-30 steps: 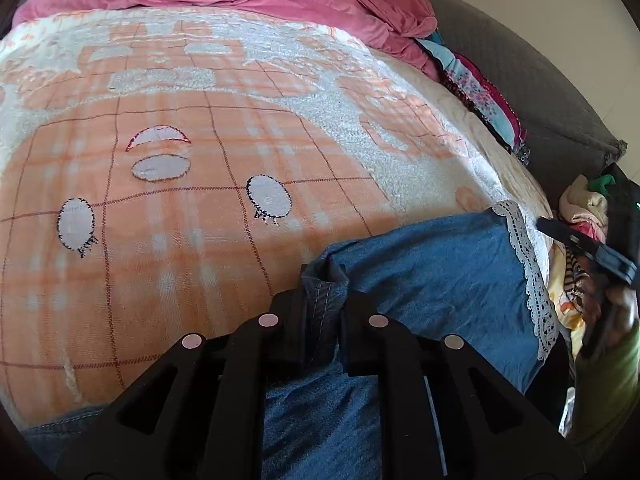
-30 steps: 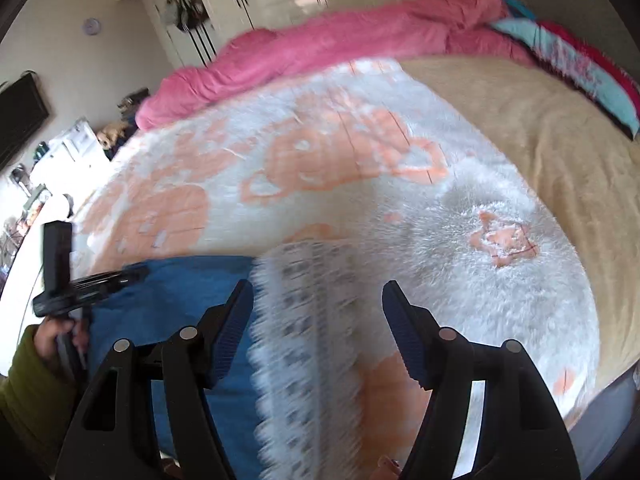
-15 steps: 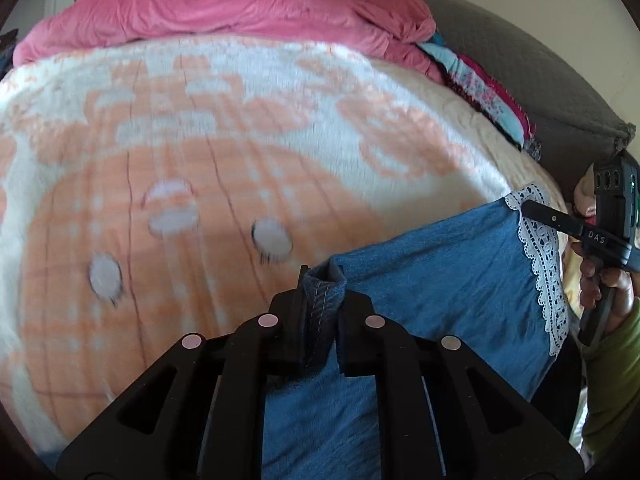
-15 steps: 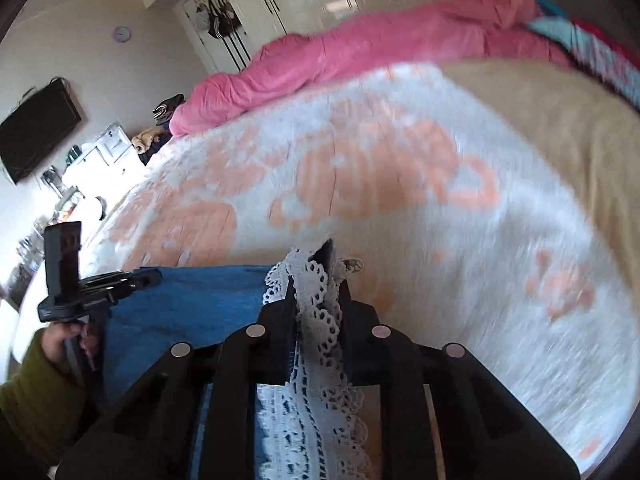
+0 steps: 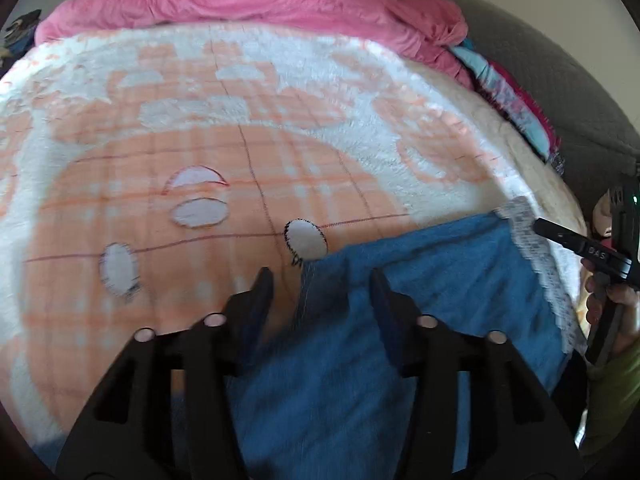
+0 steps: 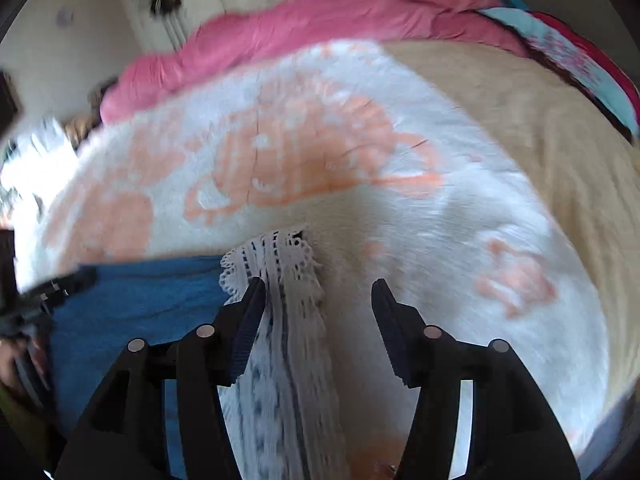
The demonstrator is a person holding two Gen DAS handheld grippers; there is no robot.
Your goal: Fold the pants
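- Left gripper [image 5: 320,292] spread wide, gripping nothing, hovering over the denim edge of the pants [image 5: 420,280].
- Right gripper [image 6: 318,304] gaping too, empty, lace trim [image 6: 280,268] lying loose between the fingers.
- Pants spread flat on the orange-and-white blanket [image 5: 200,120], near its front edge.
- Pink duvet [image 5: 240,0] bunched along the far side.

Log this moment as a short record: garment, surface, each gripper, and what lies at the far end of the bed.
garment: blue denim pants with a white lace hem, lying on the bed
surface: orange and white blanket
left gripper: open, over the denim edge
right gripper: open, lace hem between its fingers, not clamped
far end: pink duvet, bunched up
fold: cannot tell how far along
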